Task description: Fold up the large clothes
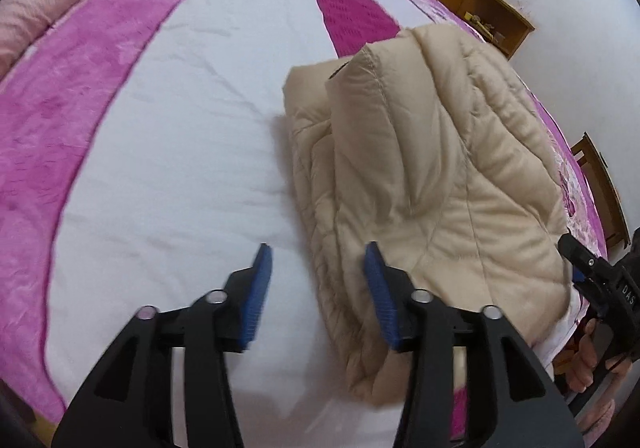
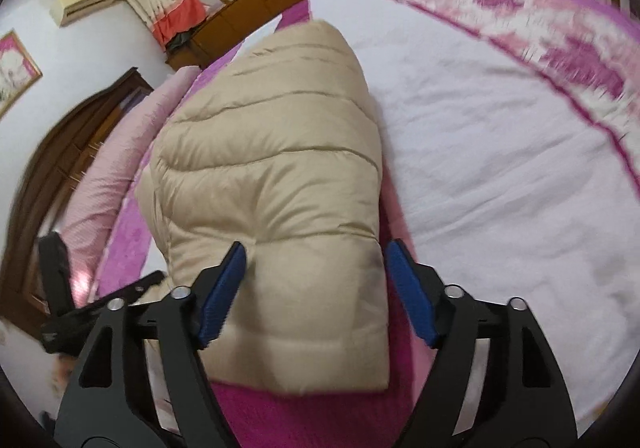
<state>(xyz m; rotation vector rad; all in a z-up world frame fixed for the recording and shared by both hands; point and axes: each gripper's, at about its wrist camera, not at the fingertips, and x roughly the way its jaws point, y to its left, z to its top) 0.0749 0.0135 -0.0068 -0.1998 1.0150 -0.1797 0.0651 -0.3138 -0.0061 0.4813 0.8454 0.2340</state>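
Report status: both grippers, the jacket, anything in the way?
Left gripper open, empty, at jacket's edge. Right gripper open, astride the folded end, not clamped. Beige puffer jacket lies folded on bed. Nothing in the way.

Ahead and left of the left gripper (image 1: 318, 284), the white and pink bedspread (image 1: 172, 152) lies flat and unobstructed. A folded beige puffer jacket (image 1: 420, 168) bulks up on its right. Beyond the jacket, the right gripper (image 2: 316, 288) has bare bedspread to its right.
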